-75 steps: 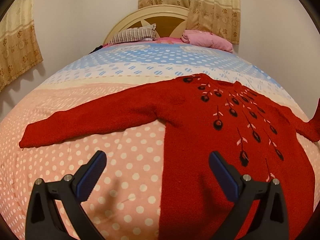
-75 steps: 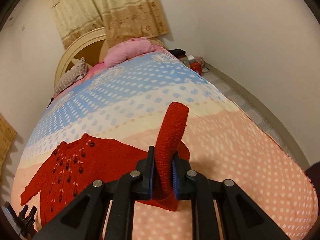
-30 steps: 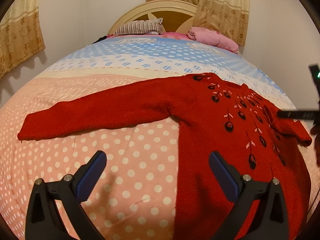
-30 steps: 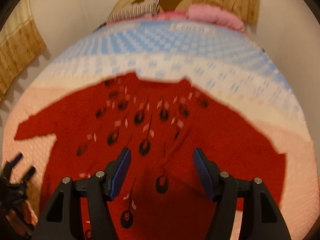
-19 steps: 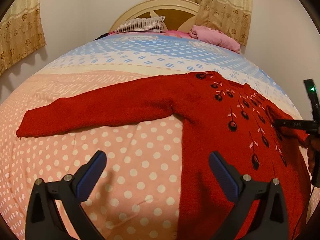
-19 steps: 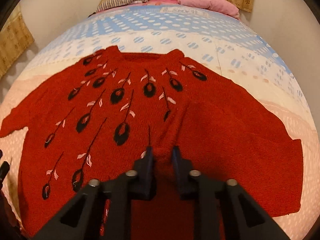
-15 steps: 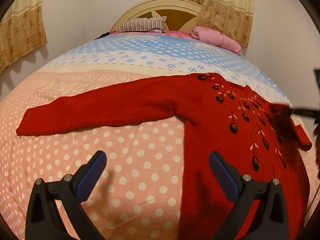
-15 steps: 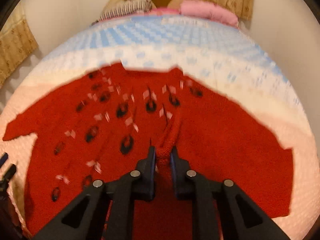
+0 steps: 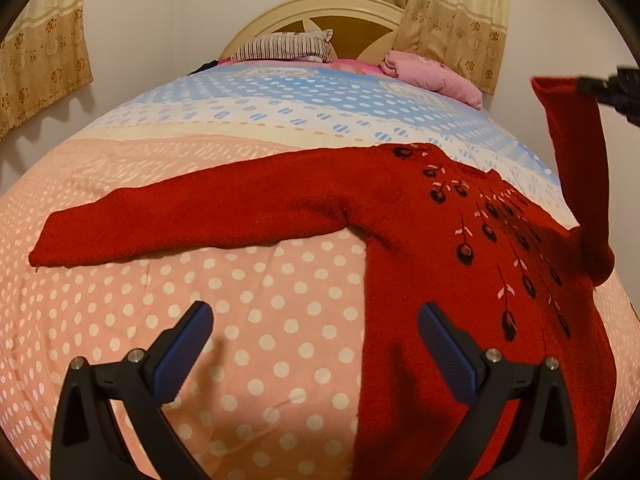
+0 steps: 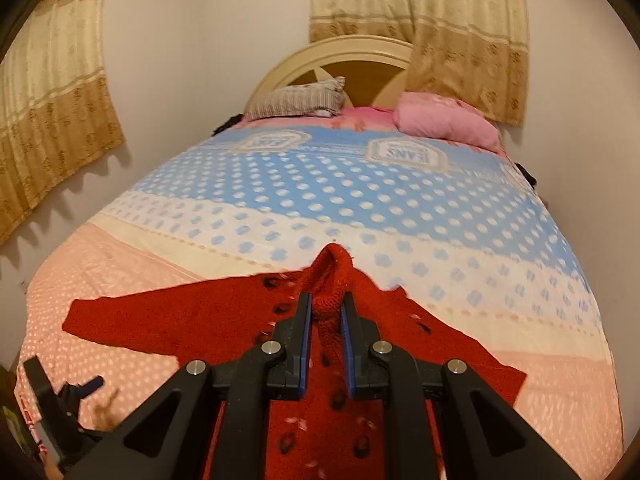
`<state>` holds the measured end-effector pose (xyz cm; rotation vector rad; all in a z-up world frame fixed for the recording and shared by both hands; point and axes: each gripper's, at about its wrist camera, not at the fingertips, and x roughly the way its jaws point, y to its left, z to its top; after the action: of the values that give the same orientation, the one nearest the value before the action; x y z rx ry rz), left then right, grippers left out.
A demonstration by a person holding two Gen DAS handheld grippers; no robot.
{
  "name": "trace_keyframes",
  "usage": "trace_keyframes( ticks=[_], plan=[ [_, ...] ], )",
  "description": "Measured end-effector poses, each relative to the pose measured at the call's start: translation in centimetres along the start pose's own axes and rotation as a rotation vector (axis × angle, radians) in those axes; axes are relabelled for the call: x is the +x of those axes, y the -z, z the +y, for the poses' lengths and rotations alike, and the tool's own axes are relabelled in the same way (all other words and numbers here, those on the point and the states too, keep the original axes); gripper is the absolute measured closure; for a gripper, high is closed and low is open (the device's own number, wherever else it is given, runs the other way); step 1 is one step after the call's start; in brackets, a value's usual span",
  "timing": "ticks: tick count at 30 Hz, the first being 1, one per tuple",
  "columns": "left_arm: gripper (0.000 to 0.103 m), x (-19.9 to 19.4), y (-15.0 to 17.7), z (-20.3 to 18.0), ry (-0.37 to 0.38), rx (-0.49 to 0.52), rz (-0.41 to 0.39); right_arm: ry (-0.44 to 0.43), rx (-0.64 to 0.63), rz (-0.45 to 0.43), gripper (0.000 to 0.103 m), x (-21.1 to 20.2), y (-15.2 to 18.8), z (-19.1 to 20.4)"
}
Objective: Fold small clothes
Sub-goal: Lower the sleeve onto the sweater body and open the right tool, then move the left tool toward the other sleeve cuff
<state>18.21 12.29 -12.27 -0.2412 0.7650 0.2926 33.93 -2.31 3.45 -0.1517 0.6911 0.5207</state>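
The red sweater (image 9: pixel 432 240) lies flat on the bed (image 9: pixel 256 312), one sleeve (image 9: pixel 576 168) lifted. The right gripper (image 10: pixel 325 312) has its jaws clamped on that sleeve; the left gripper (image 9: pixel 312 344) hovers, jaws wide apart, over the sweater's edge

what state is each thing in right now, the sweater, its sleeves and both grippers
red knitted sweater with black flower pattern: body flat on the bed, front up
its far sleeve: spread out flat
its near sleeve: lifted off the bed, cuff pinched
right gripper: shut on that cuff
left gripper: open, holding nothing
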Motion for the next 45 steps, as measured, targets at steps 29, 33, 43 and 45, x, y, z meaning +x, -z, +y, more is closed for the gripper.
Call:
trace_keyframes(
  ticks=[29, 33, 43, 45],
  plan=[
    [0.000, 0.1, -3.2, -0.3, 0.003, 0.012, -0.011, 0.000, 0.140, 0.121, 0.047, 6.9, 11.7, -6.4],
    [0.000, 1.7, -5.8, -3.3, -0.037, 0.100, -0.059, 0.023, 0.254, 0.179, 0.047, 7.9, 13.4, -11.0],
    [0.000, 9.1, -5.3, -6.0, -0.175, 0.168, 0.055, 0.000, 0.255, 0.197, 0.047, 7.2, 18.1, -12.8],
    [0.000, 9.2, -5.0, -5.8, -0.182, 0.166, 0.063, -0.017, 0.295, 0.195, 0.047, 7.1, 18.2, -13.7]
  ],
)
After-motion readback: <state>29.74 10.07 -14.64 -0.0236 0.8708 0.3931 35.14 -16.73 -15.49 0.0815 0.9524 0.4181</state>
